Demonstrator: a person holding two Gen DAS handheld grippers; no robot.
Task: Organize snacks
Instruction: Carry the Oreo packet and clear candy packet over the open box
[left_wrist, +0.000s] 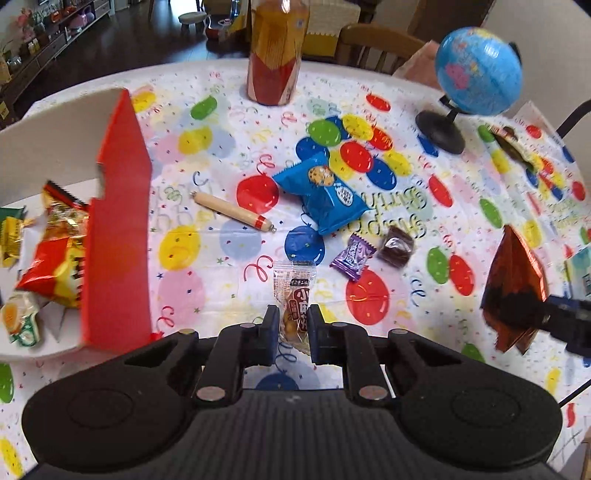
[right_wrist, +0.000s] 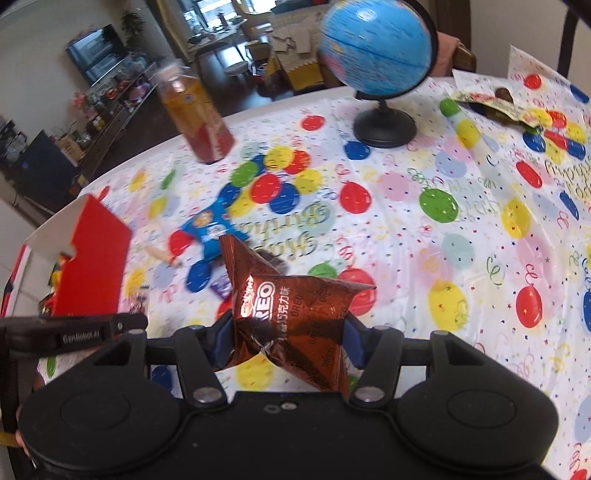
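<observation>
My left gripper (left_wrist: 291, 332) is shut on a small clear snack packet (left_wrist: 294, 302) with brown lettering, just above the tablecloth. A red and white box (left_wrist: 118, 221) stands to its left with several snack packs (left_wrist: 55, 258) inside. My right gripper (right_wrist: 288, 339) is shut on a brown Oreo packet (right_wrist: 291, 314), held above the table; it also shows in the left wrist view (left_wrist: 513, 295). Loose on the cloth lie a blue cookie bag (left_wrist: 321, 192), a sausage stick (left_wrist: 232, 212), a purple candy (left_wrist: 352, 256) and a dark wrapped sweet (left_wrist: 397, 245).
A globe on a black stand (left_wrist: 476, 74) is at the back right. A tall orange and red bottle (left_wrist: 277, 51) stands at the back. A dark wrapper (left_wrist: 513, 147) lies beyond the globe. Chairs ring the table's far edge.
</observation>
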